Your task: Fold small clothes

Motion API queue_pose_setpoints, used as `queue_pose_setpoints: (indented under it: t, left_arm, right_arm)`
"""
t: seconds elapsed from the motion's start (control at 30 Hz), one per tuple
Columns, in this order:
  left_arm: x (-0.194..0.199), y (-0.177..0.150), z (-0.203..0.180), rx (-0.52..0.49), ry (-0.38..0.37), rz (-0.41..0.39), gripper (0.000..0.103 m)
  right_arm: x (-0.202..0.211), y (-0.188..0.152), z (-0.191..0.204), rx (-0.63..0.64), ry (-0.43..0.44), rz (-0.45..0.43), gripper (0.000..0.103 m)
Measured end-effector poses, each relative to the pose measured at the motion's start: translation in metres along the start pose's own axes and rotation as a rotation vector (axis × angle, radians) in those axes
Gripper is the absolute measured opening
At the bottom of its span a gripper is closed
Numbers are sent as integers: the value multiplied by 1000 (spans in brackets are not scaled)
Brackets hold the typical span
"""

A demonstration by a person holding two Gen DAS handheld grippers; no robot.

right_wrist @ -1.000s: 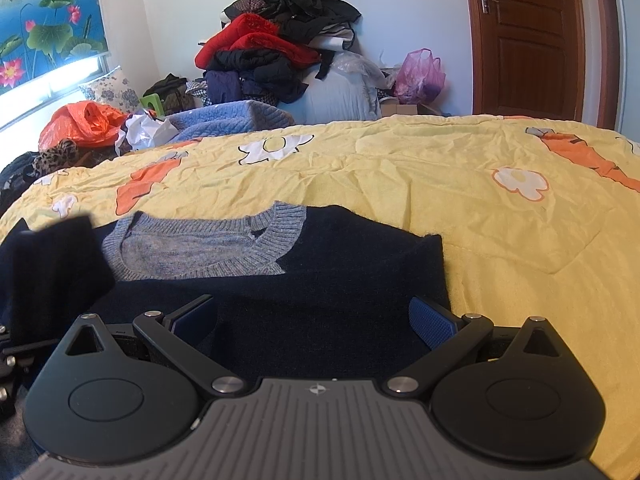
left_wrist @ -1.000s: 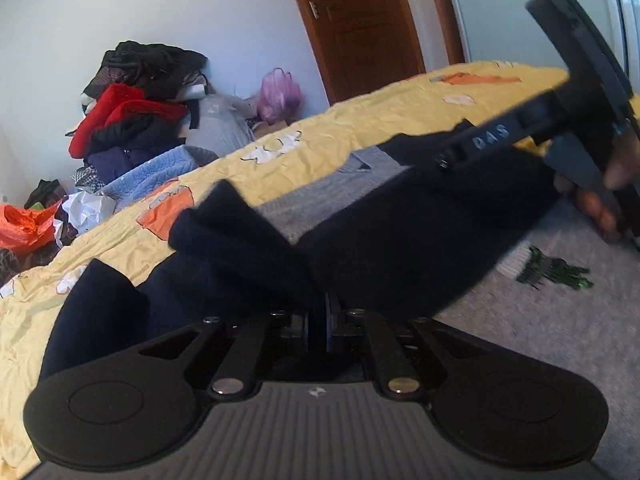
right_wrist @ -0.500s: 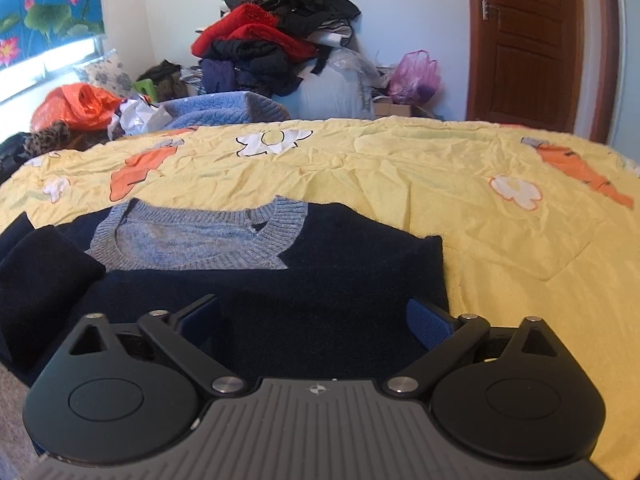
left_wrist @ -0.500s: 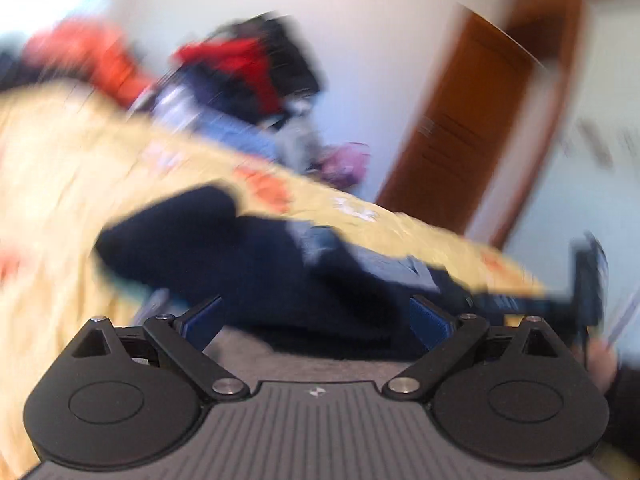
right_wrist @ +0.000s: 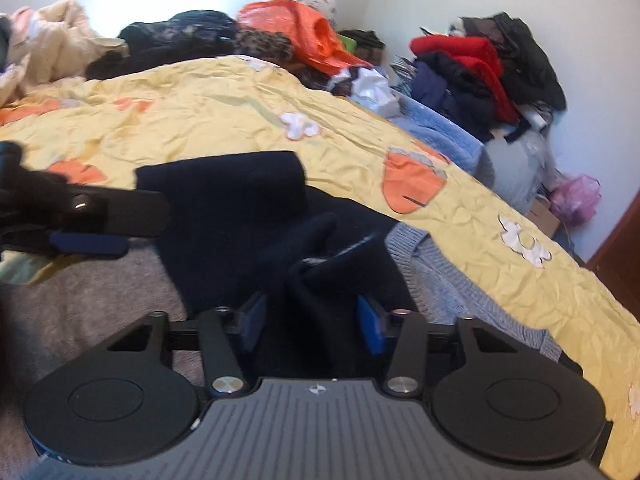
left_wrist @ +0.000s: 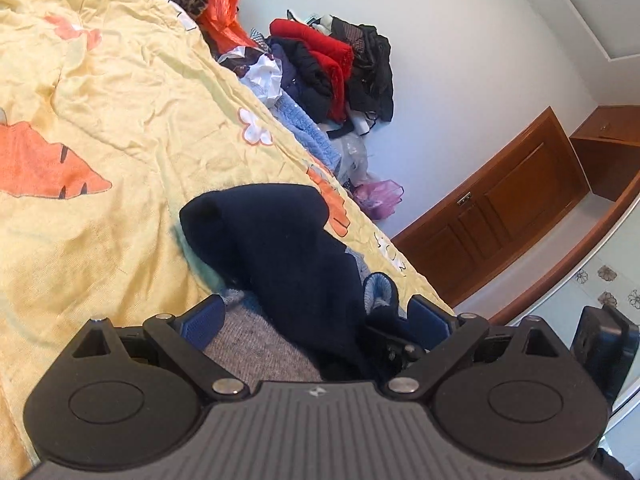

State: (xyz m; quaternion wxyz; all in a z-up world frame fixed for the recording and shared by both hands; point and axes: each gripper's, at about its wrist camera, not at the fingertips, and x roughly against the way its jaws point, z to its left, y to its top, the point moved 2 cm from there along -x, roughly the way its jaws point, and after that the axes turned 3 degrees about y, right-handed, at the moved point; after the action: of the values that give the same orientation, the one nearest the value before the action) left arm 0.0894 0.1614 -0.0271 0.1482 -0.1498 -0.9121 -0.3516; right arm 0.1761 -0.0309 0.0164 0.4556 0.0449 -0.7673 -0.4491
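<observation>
While the left claw [left_wrist: 316, 320] gapes, the right claw [right_wrist: 312, 320] is closing around the sweater [right_wrist: 240, 196]

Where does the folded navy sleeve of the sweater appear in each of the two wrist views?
Left wrist view: the navy sleeve lies at centre, running from the yellow bedsheet down toward the camera.
Right wrist view: the same sleeve lies left of centre, across the sweater.
Shared landmark: the red garment on the clothes pile, by the white wall in both views.
</observation>
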Motion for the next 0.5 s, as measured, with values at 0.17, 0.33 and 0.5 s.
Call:
queue_pose_setpoints:
  t: [0.17, 0.33, 0.5]
  left_arm:
    - [-2, -1, -1, -4, 0, 2, 99]
    - [-3, -1, -2, -7, 2, 1, 99]
    - [-4, -2, -3, -14, 7, -1, 99]
  right_arm:
    - [7, -8, -35, -247, 45, -14, 23]
    - [31, -31, -80, -503, 28, -146, 9]
    - [92, -86, -140, -831, -8, -369, 9]
